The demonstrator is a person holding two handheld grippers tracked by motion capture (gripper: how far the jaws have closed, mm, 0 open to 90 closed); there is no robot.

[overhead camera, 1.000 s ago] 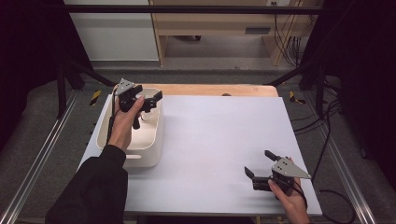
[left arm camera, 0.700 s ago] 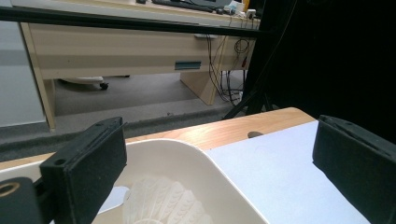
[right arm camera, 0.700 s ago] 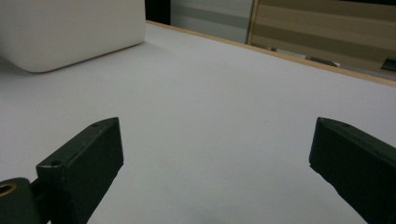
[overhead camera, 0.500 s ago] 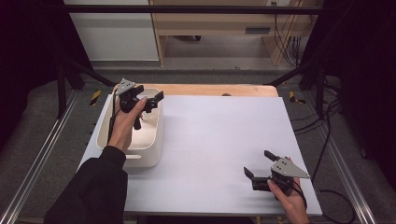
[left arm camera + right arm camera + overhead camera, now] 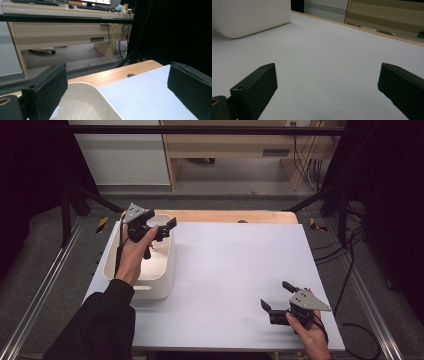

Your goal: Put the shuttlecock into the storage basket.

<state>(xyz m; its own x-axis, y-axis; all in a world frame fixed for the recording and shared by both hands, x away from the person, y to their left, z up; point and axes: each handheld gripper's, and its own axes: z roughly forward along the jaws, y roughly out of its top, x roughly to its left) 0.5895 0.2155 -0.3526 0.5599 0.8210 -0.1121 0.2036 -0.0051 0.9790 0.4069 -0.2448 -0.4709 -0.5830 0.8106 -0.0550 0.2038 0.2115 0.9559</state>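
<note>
Your left tongs [image 5: 161, 224] hang spread apart over the white bin [image 5: 162, 279], nothing between. Right tongs [image 5: 276, 299], apart too, sit low on bare desk [image 5: 230, 270].

Two handheld grippers are counted: a left gripper [image 5: 161, 226] held over the bin and a right gripper [image 5: 278, 297] low at the table's near right corner. Each is seen with two black jaws, so four jaws are counted in all, every pair spread wide. One white bin [image 5: 163, 275] is counted on the white table [image 5: 240, 265], which is itself one. Inside the bin, one pale ribbed object [image 5: 76, 110] can be made out, possibly a folded paper piece; its kind cannot be settled. Two hands and one dark sleeve [image 5: 95, 325] are counted.
</note>
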